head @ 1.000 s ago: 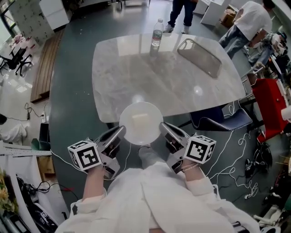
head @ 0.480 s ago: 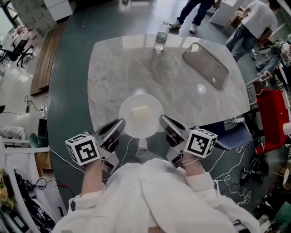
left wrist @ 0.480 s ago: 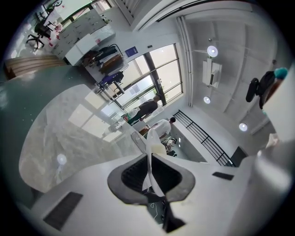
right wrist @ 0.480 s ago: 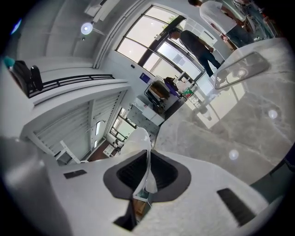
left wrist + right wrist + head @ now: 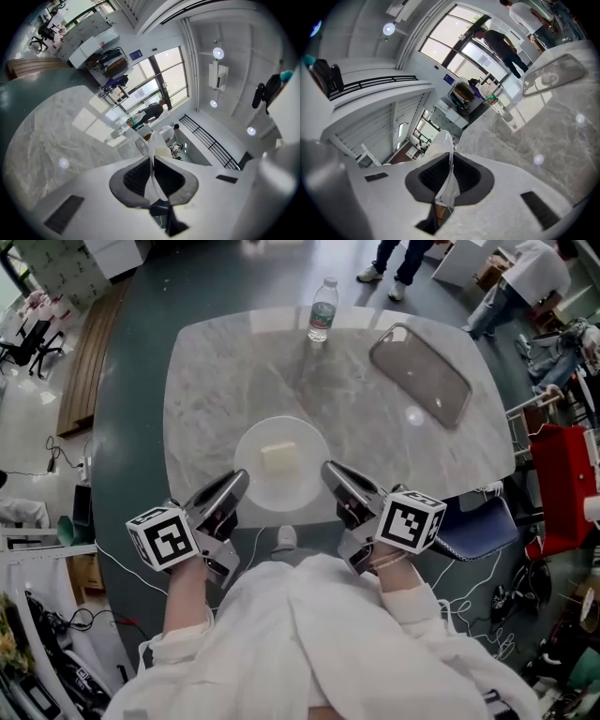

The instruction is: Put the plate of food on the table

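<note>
A round white plate (image 5: 302, 481) carries a pale square piece of food (image 5: 278, 457). In the head view it hangs over the near part of the marble table (image 5: 225, 381). My left gripper (image 5: 238, 481) is shut on the plate's left rim and my right gripper (image 5: 327, 472) is shut on its right rim. In the left gripper view the plate's thin edge (image 5: 152, 157) runs between the dark pads of the left gripper (image 5: 151, 174), with the food (image 5: 161, 151) just beyond. The right gripper view shows the plate rim (image 5: 446, 159) pinched in the right gripper (image 5: 449, 176).
A water bottle (image 5: 322, 309) stands at the table's far edge. A dark grey tray (image 5: 420, 373) lies at the far right of the table. A blue chair (image 5: 478, 521) and a red object (image 5: 561, 474) are to the right, with cables on the floor. People stand beyond the table.
Both grippers have carried the plate forward, from just off the near edge to over the table's near part. The grips have not changed.
</note>
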Demonstrator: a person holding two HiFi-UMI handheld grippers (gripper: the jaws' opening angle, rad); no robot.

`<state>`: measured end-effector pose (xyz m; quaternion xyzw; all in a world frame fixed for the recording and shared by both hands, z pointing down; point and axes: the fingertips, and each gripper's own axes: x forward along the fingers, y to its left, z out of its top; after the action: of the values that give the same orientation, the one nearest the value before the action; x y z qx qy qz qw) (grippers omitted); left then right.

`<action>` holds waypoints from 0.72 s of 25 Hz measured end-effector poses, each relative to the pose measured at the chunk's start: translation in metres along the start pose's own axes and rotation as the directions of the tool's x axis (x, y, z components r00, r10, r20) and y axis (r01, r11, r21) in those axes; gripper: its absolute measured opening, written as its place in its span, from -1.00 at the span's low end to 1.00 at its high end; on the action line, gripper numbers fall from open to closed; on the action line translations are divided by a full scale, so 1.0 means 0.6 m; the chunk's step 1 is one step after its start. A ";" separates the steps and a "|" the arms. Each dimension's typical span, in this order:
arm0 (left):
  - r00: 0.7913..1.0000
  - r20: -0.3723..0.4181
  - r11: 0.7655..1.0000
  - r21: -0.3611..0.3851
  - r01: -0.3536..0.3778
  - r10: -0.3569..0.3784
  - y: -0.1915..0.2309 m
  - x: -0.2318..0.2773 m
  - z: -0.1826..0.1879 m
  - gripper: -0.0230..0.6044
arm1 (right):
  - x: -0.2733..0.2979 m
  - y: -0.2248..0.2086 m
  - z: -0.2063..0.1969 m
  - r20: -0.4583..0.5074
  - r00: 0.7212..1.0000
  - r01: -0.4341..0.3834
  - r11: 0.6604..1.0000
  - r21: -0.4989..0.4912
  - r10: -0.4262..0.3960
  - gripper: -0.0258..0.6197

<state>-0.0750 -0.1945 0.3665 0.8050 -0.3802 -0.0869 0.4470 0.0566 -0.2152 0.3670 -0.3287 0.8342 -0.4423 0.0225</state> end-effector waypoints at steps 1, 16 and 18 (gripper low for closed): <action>1.000 0.004 1.000 0.000 0.003 -0.003 0.000 0.007 -0.001 -0.81 | -0.003 -0.007 0.002 -0.002 1.000 0.002 1.000 0.001 -0.002 -0.87; 0.999 0.026 0.999 -0.004 -0.038 0.038 0.022 0.009 0.015 -0.81 | 0.025 -0.011 0.001 -0.041 0.999 -0.020 1.000 0.001 0.020 -0.87; 0.999 0.007 0.999 -0.003 -0.043 0.043 0.033 0.004 0.021 -0.81 | 0.036 -0.013 -0.008 -0.050 0.999 -0.003 1.000 0.018 0.004 -0.87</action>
<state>-0.0904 -0.2106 0.3752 0.7957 -0.3989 -0.0805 0.4485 0.0423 -0.2268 0.3814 -0.3157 0.8310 -0.4579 0.0053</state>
